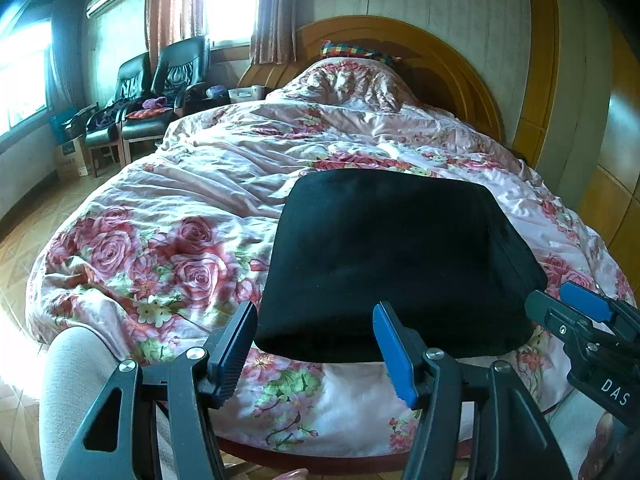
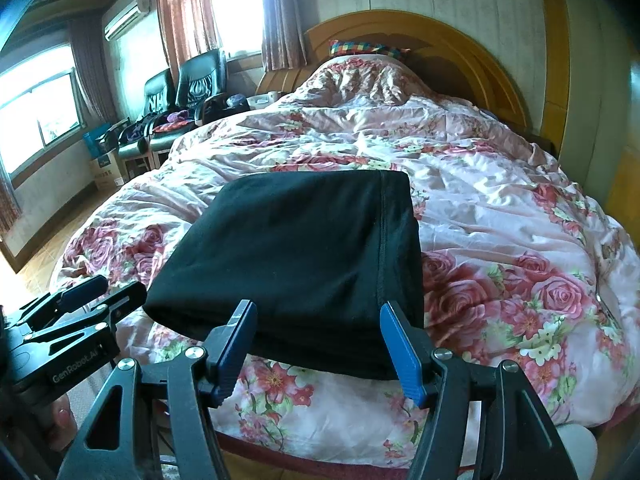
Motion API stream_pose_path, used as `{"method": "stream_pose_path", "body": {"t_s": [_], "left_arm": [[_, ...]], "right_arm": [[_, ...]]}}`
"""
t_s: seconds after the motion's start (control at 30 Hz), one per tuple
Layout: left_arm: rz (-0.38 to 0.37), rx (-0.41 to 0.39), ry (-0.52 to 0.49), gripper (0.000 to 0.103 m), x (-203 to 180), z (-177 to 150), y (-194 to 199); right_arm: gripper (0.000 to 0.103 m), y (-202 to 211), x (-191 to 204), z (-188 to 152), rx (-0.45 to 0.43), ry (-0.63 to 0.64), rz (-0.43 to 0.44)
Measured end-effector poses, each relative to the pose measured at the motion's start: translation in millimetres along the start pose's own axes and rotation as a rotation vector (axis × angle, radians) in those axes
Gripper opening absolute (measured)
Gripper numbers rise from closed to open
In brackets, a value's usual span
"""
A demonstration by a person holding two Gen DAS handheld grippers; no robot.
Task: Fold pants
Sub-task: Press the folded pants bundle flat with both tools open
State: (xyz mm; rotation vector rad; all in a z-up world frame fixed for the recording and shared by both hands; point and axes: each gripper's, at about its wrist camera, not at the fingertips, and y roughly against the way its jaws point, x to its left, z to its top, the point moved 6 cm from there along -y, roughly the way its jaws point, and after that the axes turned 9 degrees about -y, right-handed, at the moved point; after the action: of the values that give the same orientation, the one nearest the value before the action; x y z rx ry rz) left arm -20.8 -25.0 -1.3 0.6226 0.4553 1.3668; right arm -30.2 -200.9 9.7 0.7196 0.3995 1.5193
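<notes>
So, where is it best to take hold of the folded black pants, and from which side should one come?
Probably at the near edge of the folded black pants, coming from the foot of the bed. That thick rounded edge faces both open hand-held grippers, the left hand-held gripper and the right hand-held gripper, and lies closest to them. The seamed right side looks thinner and flatter.

Black pants (image 1: 396, 260), rose-patterned pink quilt (image 1: 192, 184)
</notes>
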Motion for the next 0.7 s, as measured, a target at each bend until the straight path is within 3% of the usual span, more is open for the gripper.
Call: {"method": "stream_pose_path", "body": {"t_s": [0.6, 0.7], "left_arm": [[-0.004, 0.012, -0.008, 0.061, 3, -3, -3], [-0.035, 0.036, 0.002, 0.061, 6, -1, -13]], "right_arm": [[0.065, -4, 3, -4, 0.012, 0.009, 0.004], [0.069, -10, 0, -2, 0.024, 0.012, -0.004]]}}
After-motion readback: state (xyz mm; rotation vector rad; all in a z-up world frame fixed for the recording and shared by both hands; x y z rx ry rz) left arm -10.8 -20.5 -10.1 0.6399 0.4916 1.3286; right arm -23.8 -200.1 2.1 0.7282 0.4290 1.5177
